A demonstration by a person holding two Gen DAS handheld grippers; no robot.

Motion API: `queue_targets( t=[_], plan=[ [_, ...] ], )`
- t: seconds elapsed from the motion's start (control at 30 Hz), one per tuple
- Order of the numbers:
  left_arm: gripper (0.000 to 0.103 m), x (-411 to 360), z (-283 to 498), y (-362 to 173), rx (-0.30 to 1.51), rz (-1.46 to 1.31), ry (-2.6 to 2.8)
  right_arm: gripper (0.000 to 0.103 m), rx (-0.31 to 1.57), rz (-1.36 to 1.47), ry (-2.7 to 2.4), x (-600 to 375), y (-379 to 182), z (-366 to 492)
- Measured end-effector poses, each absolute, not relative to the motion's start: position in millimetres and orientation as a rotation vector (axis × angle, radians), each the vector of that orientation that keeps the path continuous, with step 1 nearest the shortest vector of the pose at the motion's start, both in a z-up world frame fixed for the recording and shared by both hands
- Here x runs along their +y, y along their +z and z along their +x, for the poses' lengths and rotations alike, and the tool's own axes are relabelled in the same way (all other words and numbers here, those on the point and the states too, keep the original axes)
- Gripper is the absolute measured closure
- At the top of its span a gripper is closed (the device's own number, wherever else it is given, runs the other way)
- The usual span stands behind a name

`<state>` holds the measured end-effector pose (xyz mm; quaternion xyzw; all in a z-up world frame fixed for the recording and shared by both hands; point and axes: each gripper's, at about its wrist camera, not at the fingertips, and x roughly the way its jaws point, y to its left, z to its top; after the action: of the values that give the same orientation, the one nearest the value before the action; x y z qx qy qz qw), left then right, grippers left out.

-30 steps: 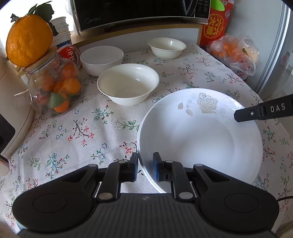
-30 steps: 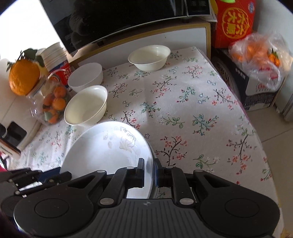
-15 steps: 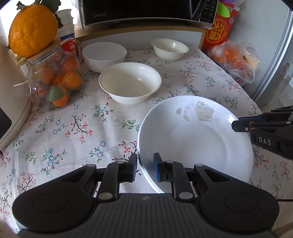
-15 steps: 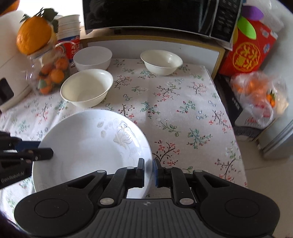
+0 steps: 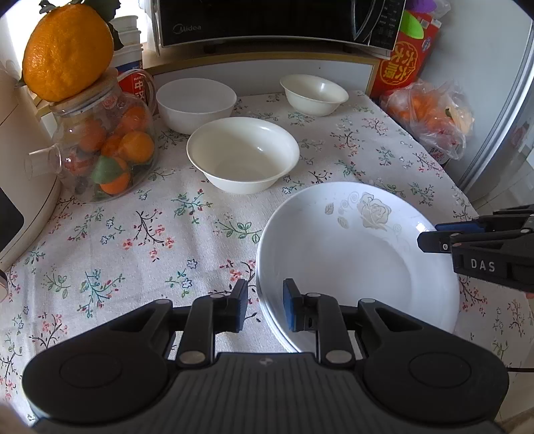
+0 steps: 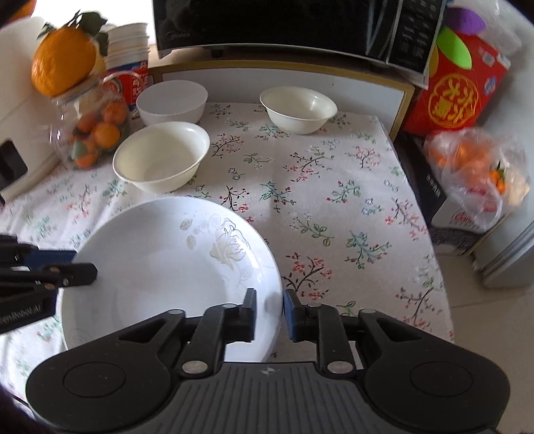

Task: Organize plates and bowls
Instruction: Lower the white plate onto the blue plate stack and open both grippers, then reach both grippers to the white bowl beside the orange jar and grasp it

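A large white plate (image 5: 360, 267) with a rose motif lies on the flowered tablecloth (image 5: 133, 233). My left gripper (image 5: 265, 305) straddles its left rim; the jaws are opening and gaps show between the pads and the rim. My right gripper (image 6: 269, 308) straddles the opposite rim of the plate (image 6: 167, 267), jaws opening too, pads off the rim. Each gripper shows in the other's view: the right gripper (image 5: 430, 237) and the left gripper (image 6: 76, 267). Three white bowls stand beyond the plate: a wide one (image 5: 243, 155), a second (image 5: 196, 100) behind it and a small one (image 5: 313, 93) at the back right.
A glass jar of oranges (image 5: 103, 147) with a big orange (image 5: 68, 50) on top stands at the left, beside a white appliance (image 5: 20, 167). A microwave (image 5: 267, 20) sits on a shelf behind. A red box (image 5: 407, 63) and a bag of oranges (image 5: 430, 117) lie off the table's right edge.
Both pairs of jaws have spread apart around the plate's rim. The right wrist view has rolled upright. The plate now sits level on the cloth.
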<state>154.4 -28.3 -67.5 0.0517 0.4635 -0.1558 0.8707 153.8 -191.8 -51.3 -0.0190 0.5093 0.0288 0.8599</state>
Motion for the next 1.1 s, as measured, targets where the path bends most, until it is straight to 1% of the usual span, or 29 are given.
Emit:
queue_targets(
  t=[0.03,0.1,0.17,0.2,0.23,0.33,0.4,0.47,0.53,0.57,0.63,0.67,0.73,0.83,0.87,0.97,1.1],
  plan=[
    [0.076,-27.9,154.4,-67.0,0.967,0.106,-0.325,0.085,1.073,-0.022,0.060,-193.1,-51.2,154.2],
    [0.074,-27.3,154.6,-66.0,0.963,0.101,-0.324,0.082,1.081,0.014,0.059,-197.1,-51.0,155.1],
    [0.070,-26.9,154.9,-65.0,0.965,0.097,-0.326,0.076,1.091,0.050,0.058,-200.0,-51.7,156.0],
    [0.066,-26.4,154.9,-64.7,0.965,0.093,-0.327,0.074,1.096,0.066,0.058,-201.4,-51.9,156.3],
    [0.060,-25.9,155.0,-64.0,0.964,0.090,-0.330,0.069,1.101,0.081,0.057,-202.7,-52.3,156.8],
    [0.050,-23.9,155.6,-61.0,0.956,0.082,-0.332,0.060,1.107,0.105,0.051,-205.8,-51.6,157.8],
    [0.045,-21.6,156.7,-58.8,0.949,0.074,-0.328,0.054,1.105,0.105,0.048,-206.5,-49.6,158.1],
    [0.038,-18.1,159.3,-56.6,0.943,0.062,-0.319,0.044,1.095,0.109,0.047,-207.4,-46.9,158.9],
    [0.028,-14.0,162.1,-55.0,0.934,0.047,-0.302,0.041,1.086,0.119,0.046,-209.2,-44.0,161.1],
    [0.025,-11.7,163.9,-54.4,0.928,0.041,-0.288,0.039,1.083,0.128,0.044,-210.0,-42.9,162.6],
    [0.016,-7.1,168.2,-53.3,0.919,0.029,-0.254,0.035,1.076,0.150,0.038,-212.0,-40.6,167.2],
    [0.014,-4.8,171.5,-52.8,0.916,0.018,-0.239,0.033,1.072,0.164,0.036,-212.6,-39.5,170.1],
    [0.008,-0.5,178.7,-52.5,0.914,-0.022,-0.211,0.029,1.065,0.199,0.031,-214.0,-37.6,177.7],
    [0.001,4.5,189.9,-53.2,0.906,-0.080,-0.165,0.023,1.052,0.283,0.027,-215.0,-36.6,191.8],
    [0.001,5.8,193.3,-54.2,0.900,-0.093,-0.144,0.022,1.049,0.319,0.027,-215.7,-37.0,196.2],
    [0.000,13.6,204.8,-61.6,0.876,-0.158,-0.082,0.021,1.035,0.452,0.030,-218.6,-42.1,209.5],
    [0.002,28.6,219.7,-70.6,0.880,-0.331,-0.038,0.021,1.006,0.603,0.029,-220.0,-51.6,223.0]
  ],
)
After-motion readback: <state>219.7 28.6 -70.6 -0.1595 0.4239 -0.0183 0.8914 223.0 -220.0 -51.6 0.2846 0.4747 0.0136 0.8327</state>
